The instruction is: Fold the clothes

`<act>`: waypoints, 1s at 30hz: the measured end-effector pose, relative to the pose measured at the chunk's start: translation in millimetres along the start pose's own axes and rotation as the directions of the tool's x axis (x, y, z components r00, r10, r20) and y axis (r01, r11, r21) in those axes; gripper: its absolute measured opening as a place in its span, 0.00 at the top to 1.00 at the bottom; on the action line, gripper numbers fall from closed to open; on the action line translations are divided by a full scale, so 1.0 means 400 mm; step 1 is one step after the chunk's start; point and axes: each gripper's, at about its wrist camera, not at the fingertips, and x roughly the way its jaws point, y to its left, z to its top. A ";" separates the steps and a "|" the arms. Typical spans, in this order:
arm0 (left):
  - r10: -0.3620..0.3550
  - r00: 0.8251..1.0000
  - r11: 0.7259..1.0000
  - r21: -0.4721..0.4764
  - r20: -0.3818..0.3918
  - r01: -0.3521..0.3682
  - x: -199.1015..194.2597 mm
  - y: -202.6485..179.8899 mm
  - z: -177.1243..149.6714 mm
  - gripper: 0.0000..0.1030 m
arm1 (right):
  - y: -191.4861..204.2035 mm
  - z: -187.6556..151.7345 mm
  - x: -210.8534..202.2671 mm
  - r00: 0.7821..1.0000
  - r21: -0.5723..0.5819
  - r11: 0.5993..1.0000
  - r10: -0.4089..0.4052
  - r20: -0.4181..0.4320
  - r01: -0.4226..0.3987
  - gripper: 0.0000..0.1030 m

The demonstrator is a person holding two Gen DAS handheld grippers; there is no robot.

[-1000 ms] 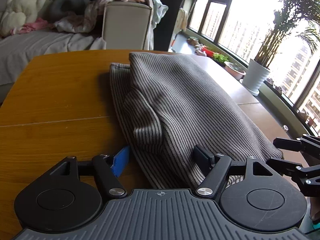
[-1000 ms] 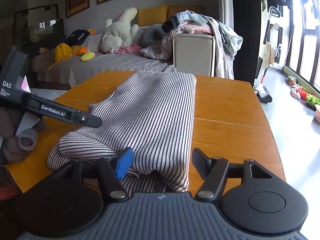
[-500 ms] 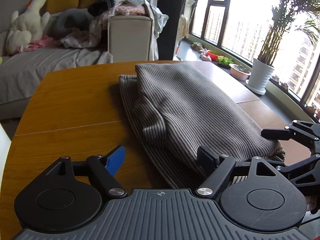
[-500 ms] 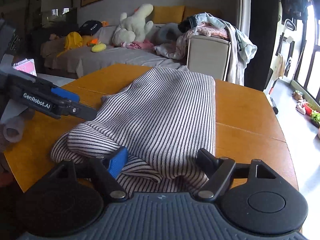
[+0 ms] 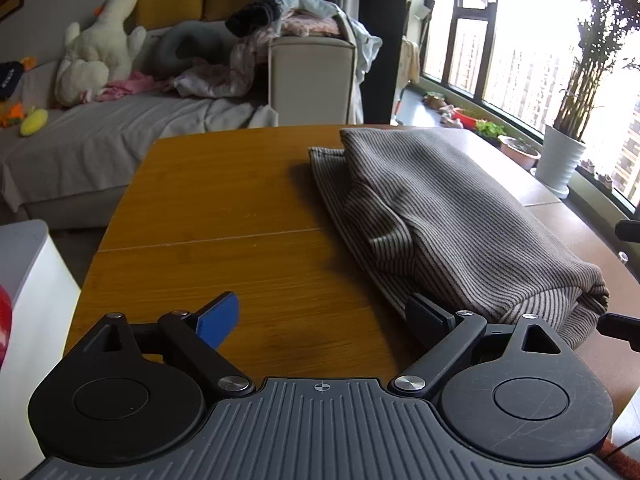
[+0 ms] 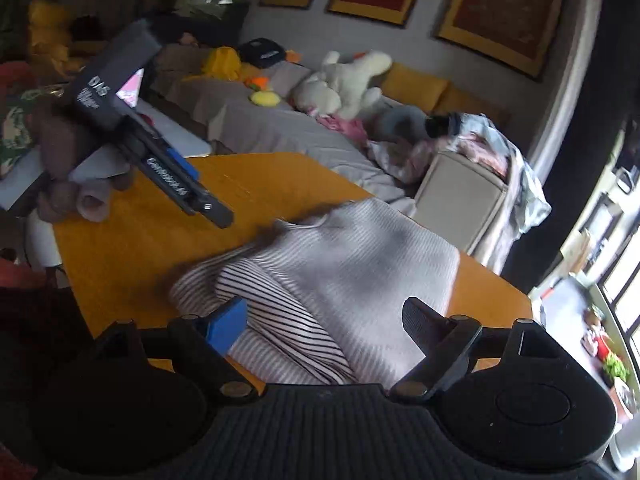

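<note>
While both jaws are opening empty, the folded striped garment [image 5: 452, 220] lies right of the left gripper [image 5: 326, 320].

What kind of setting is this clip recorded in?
Most likely a home living room: a grey sofa holding a white plush toy and heaped laundry, framed pictures on the wall, and a wooden table with a folded striped garment near windows with potted plants.

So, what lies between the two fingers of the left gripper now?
Only bare wooden table, seen in the left wrist view. The left gripper is opening, and the folded striped garment lies beside its right finger.
</note>
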 end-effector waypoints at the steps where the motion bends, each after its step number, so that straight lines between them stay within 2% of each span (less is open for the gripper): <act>1: -0.002 1.000 1.000 0.003 0.002 0.002 -0.004 0.000 0.000 0.08 | 0.016 0.003 0.014 1.000 -0.035 0.999 0.019 -0.010 -0.019 0.17; 6: -0.010 1.000 1.000 0.012 0.013 0.009 -0.023 0.000 0.002 0.07 | 0.087 -0.012 0.073 0.994 -0.175 0.981 0.077 -0.074 -0.089 0.17; 10: -0.012 1.000 1.000 0.018 0.017 0.012 -0.033 0.000 0.004 0.06 | 0.090 -0.014 0.086 0.995 -0.162 0.984 0.056 -0.082 -0.068 0.18; 12: -0.017 1.000 1.000 0.022 0.016 0.016 -0.033 -0.003 0.005 0.05 | 0.071 -0.010 0.096 0.994 -0.105 0.993 0.042 -0.104 -0.053 0.29; 15: -0.026 1.000 0.999 0.029 0.016 0.025 -0.034 -0.010 0.004 0.05 | 0.001 -0.004 0.106 0.986 0.128 0.987 0.117 -0.116 -0.102 0.33; 18: -0.036 0.999 0.999 0.040 0.016 0.036 -0.036 -0.014 0.003 0.04 | -0.078 -0.007 0.115 0.976 0.365 0.919 0.197 -0.089 -0.152 0.34; 21: -0.060 0.998 0.996 0.070 0.012 0.059 -0.037 -0.027 -0.002 0.04 | -0.126 -0.023 0.127 0.969 0.488 0.853 0.242 -0.057 -0.184 0.34; 28: -0.111 0.994 0.974 0.198 0.004 0.108 -0.040 -0.084 -0.030 0.02 | -0.124 -0.030 0.147 0.973 0.490 0.853 0.228 -0.043 -0.178 0.34; 30: -0.106 0.994 0.969 0.224 -0.001 0.104 -0.033 -0.098 -0.037 0.02 | -0.126 -0.030 0.145 0.973 0.493 0.852 0.226 -0.041 -0.177 0.34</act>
